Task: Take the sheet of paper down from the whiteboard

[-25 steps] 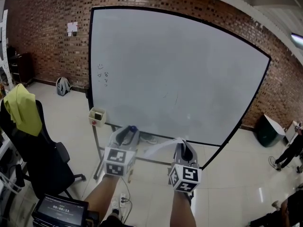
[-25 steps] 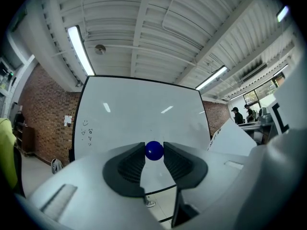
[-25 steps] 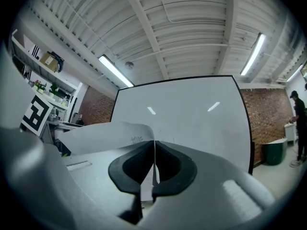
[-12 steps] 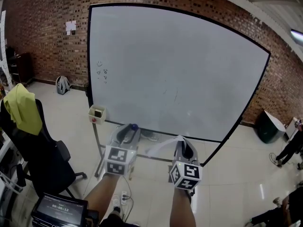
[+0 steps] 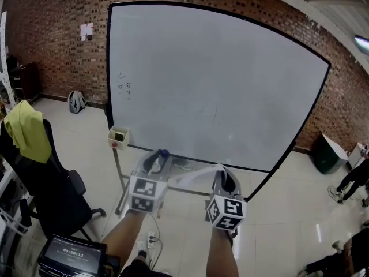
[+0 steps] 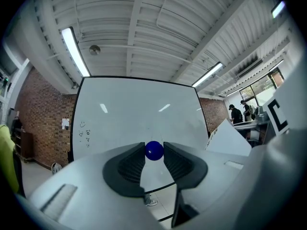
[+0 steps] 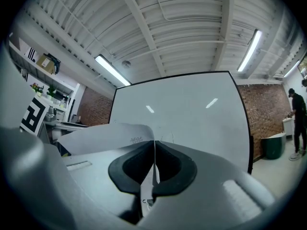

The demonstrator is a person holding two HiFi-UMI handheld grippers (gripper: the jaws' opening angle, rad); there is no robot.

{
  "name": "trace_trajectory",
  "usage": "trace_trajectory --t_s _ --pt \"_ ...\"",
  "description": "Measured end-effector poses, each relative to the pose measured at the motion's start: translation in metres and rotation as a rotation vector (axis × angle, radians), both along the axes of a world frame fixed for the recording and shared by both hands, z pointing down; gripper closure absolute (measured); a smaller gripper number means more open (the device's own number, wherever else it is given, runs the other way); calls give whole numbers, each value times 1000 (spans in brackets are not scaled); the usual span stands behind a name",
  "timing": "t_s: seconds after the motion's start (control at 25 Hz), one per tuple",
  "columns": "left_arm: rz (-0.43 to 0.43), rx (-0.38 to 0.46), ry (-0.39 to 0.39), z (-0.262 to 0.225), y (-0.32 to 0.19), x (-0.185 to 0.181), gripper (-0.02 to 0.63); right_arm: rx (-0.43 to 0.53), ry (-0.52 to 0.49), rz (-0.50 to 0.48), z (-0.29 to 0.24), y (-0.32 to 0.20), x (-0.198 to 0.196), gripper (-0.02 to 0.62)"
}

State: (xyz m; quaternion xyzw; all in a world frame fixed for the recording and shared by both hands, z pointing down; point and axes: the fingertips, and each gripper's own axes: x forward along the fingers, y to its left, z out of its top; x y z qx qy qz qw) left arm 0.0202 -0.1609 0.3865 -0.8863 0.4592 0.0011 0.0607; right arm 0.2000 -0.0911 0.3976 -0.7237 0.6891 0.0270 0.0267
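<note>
Loosely bowed — thin white sheet (image 5: 196, 176).

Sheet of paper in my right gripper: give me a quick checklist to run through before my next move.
1. Sheet of paper off the whiteboard: ok. It hangs in front of the board, apart from it.
2. Right gripper grip: ok. The jaws are together on the sheet's edge.
3. Left gripper grip: ok. The blue ball sits pinched between the tips of its jaws.
4. Board surface: ok. Only small scribbles show near its left edge, and no other sheet is there.
5. Sheet undamaged: cannot tell. It curves and only part of it shows.
</note>
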Motion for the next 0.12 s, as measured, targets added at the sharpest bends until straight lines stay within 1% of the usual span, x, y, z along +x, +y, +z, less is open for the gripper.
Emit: trace_trajectory --t_s 0.12 --pt "2 4 -1 -2 -1 1 485 2 2 1 0 -1 0 581"
